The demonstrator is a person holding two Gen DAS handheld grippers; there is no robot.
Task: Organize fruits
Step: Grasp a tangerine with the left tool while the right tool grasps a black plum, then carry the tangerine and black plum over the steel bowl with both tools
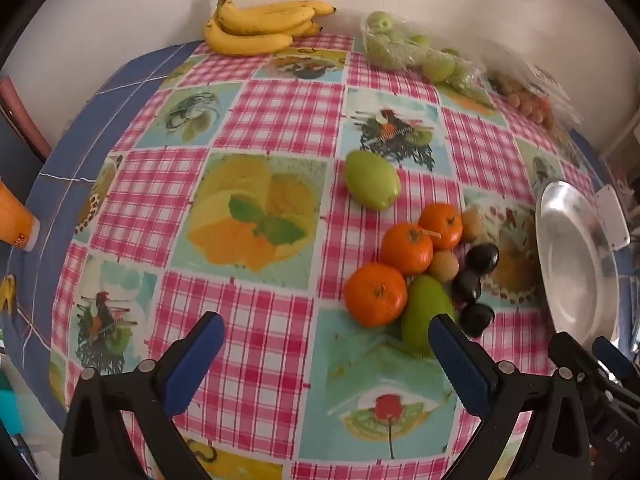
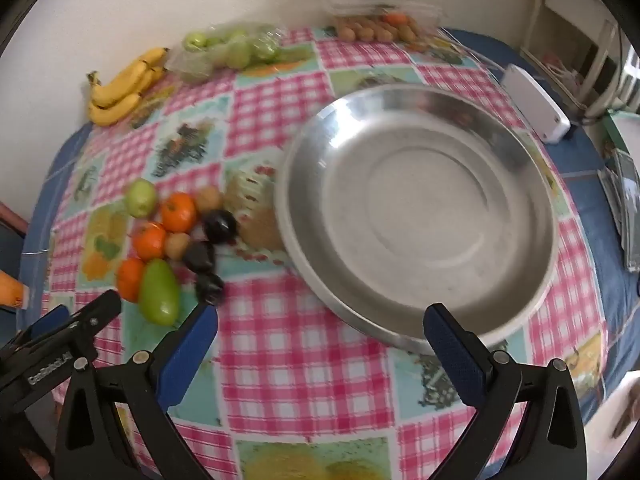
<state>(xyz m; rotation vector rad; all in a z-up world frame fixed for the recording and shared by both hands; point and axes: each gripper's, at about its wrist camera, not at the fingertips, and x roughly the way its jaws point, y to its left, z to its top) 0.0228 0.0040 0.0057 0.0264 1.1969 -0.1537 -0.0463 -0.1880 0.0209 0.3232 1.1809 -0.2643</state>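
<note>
A loose cluster of oranges point(image 1: 376, 294), green fruits point(image 1: 425, 313) and dark plums point(image 1: 482, 256) lies on the checked tablecloth point(image 1: 276, 112), just beside an empty metal bowl point(image 2: 420, 216). Bananas point(image 1: 256, 24) and bagged fruit point(image 1: 412, 50) sit at the far edge by a pale wall point(image 1: 120, 12). The left gripper point(image 1: 326, 334) and right gripper point(image 2: 320, 326) are both spread wide, holding nothing.

1. Left gripper point(image 1: 326, 334): jaws spread wide, nothing between the blue pads point(image 1: 460, 364), pitched steeply downward.
2. Right gripper point(image 2: 320, 330): jaws likewise wide apart and empty, tilted steeply down; seen at 4 o'clock in the left wrist view.
</note>
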